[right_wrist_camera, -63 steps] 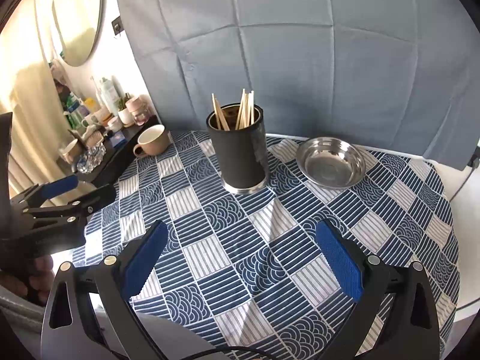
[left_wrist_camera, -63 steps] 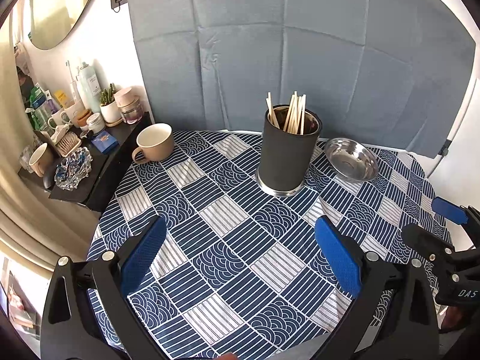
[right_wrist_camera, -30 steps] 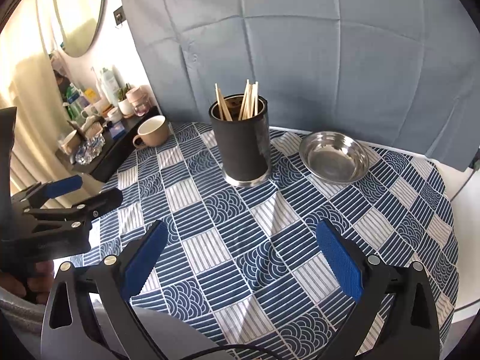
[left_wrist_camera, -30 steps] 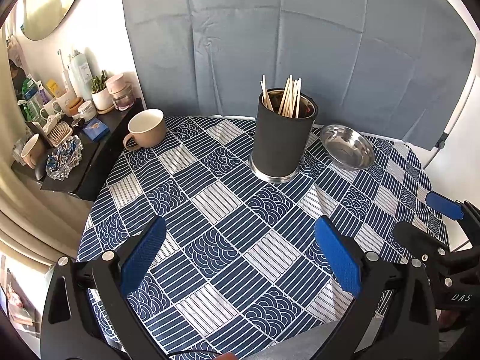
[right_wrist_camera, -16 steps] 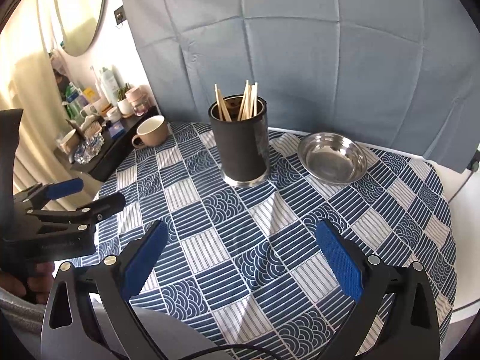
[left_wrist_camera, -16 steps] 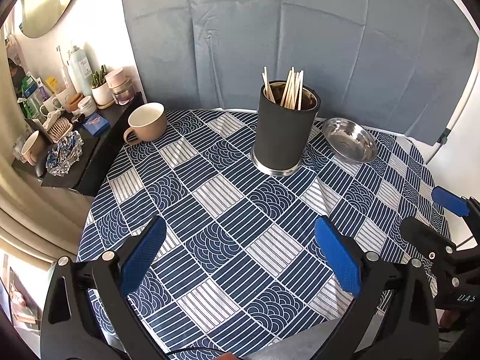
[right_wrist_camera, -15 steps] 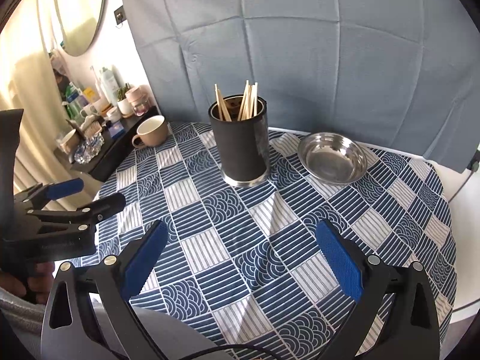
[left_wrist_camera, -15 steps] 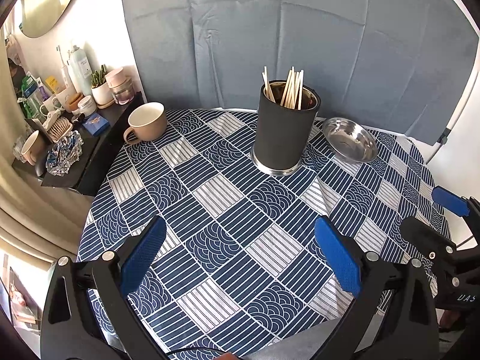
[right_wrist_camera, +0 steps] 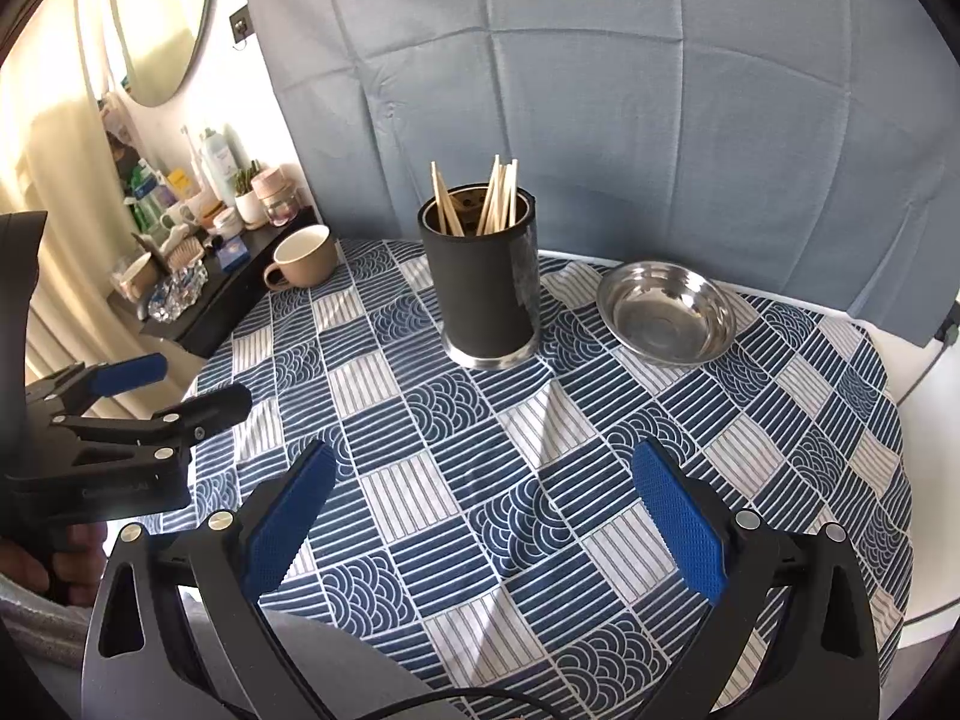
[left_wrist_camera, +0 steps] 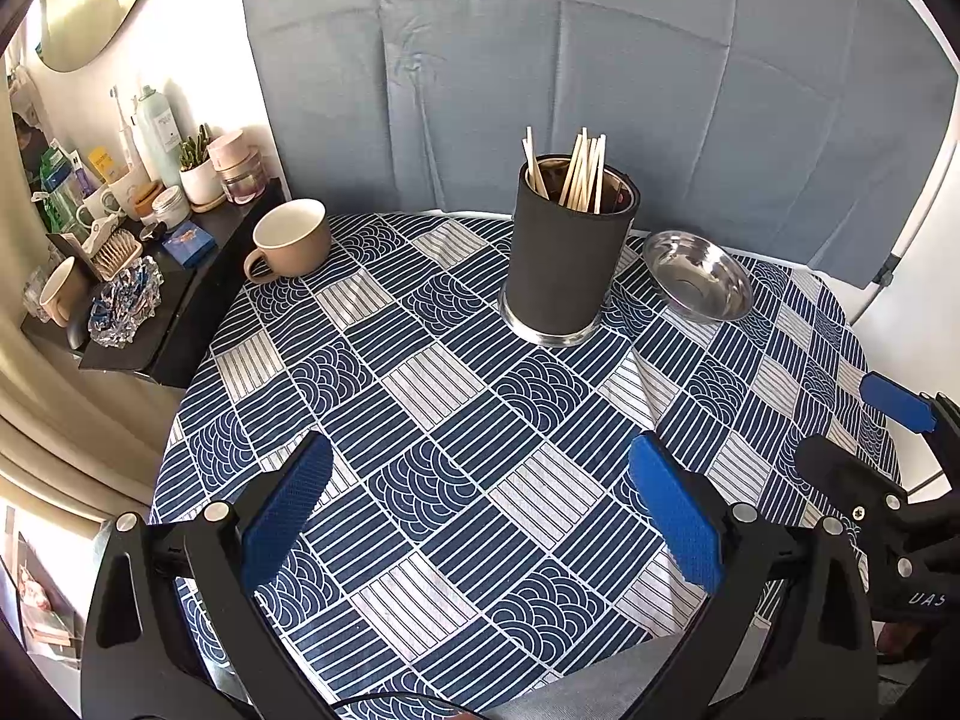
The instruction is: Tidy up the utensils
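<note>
Blue-and-white patterned cloth covers the round counter, w/ a grey fabric backdrop behind it. A black cylindrical holder stands upright at the far middle, and the wooden chopsticks are seen standing inside it, tips up, leaning vs. the rim. Just right of the holder sits a steel dish, nothing seen in it; a beige mug is at the far left edge. No loose utensils are seen on the cloth.

The left hand-held gripper is held over the near edge, its blue pads spread wide, nothing between them. The right hand-held gripper is likewise held at the near edge, pads well apart, nothing gripped.

Step in hand can't be settled: chopsticks in the holder fit either a sort that is done, or a batch waiting to be pulled out and laid elsewhere, e.g. in the dish. If a pick is meant, a long reach to the far middle is called for, plus a narrow pinch on one thin stick w/o tipping the holder.
</note>
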`<control>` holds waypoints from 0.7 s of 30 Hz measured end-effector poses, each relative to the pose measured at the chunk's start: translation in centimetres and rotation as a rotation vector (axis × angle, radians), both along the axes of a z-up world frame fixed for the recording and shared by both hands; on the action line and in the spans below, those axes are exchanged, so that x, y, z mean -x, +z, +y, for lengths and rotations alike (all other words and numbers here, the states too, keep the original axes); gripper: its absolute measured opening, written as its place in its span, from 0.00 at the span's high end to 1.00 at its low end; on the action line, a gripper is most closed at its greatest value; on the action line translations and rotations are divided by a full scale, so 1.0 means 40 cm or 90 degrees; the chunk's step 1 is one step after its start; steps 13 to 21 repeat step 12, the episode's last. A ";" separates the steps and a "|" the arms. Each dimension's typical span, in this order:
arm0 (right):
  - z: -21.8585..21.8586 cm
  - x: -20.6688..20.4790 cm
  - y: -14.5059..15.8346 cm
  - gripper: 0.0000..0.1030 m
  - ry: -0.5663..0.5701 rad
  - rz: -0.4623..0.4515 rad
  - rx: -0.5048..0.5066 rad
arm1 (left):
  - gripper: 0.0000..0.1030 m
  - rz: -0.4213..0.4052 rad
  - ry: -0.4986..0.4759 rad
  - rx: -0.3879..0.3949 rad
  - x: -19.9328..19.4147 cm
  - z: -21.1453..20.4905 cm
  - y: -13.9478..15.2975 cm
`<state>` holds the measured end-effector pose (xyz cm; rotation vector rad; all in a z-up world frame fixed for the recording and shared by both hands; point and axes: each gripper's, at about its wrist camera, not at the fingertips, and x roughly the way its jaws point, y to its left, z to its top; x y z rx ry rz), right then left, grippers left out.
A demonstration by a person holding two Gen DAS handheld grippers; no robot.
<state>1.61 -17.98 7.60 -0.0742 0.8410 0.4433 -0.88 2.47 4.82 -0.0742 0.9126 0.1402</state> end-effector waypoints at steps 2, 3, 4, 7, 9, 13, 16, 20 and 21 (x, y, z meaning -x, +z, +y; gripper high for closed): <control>0.000 -0.002 -0.001 0.08 0.003 0.001 0.000 | 0.06 -0.002 -0.001 0.002 0.000 0.001 0.001; 0.001 -0.001 -0.002 0.08 0.003 0.002 0.000 | 0.06 -0.003 -0.001 0.000 0.001 0.001 0.002; 0.001 -0.001 -0.002 0.08 0.003 0.001 0.000 | 0.06 -0.004 -0.001 0.000 0.002 0.001 0.002; 0.002 0.000 -0.004 0.08 0.004 0.003 -0.001 | 0.06 -0.001 -0.002 0.000 0.001 0.001 0.001; 0.004 0.002 -0.005 0.08 0.006 0.004 -0.001 | 0.06 0.001 -0.001 0.000 0.001 0.002 0.000; 0.005 0.004 -0.006 0.08 0.004 0.003 0.000 | 0.06 0.004 -0.004 0.002 -0.001 0.000 -0.001; 0.005 0.004 -0.006 0.08 0.004 0.003 0.000 | 0.06 0.004 -0.004 0.002 -0.001 0.000 -0.001; 0.005 0.004 -0.006 0.08 0.004 0.003 0.000 | 0.06 0.004 -0.004 0.002 -0.001 0.000 -0.001; 0.005 0.004 -0.006 0.08 0.004 0.003 0.000 | 0.06 0.004 -0.004 0.002 -0.001 0.000 -0.001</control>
